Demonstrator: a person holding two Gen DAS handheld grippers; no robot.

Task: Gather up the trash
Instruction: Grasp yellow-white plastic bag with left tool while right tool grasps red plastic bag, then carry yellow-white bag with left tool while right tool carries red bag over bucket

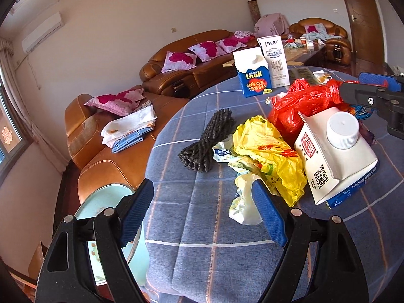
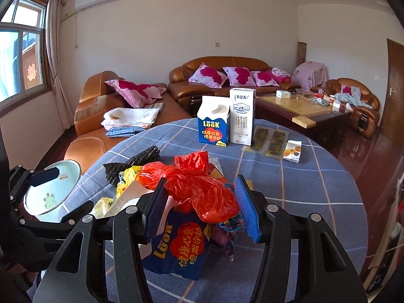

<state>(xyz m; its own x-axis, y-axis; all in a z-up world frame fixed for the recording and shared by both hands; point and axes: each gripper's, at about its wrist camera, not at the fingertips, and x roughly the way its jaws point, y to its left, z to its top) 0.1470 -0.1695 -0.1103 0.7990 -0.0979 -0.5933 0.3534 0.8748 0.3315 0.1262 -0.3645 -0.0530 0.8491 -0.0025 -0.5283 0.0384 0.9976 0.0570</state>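
A pile of trash lies on the round table: a red plastic bag, a yellow bag, a crumpled white wrapper, a tipped white carton and a flattened blue LOOK carton. My right gripper is shut on the red plastic bag, which fills the gap between both pads. My left gripper stands open over bare tablecloth at the near edge, its right pad beside the white wrapper.
A black rope bundle lies left of the pile. Upright LOOK carton and tall white milk carton stand at the far side, with snack packets and a small box. A pale green bowl sits below the table's left edge.
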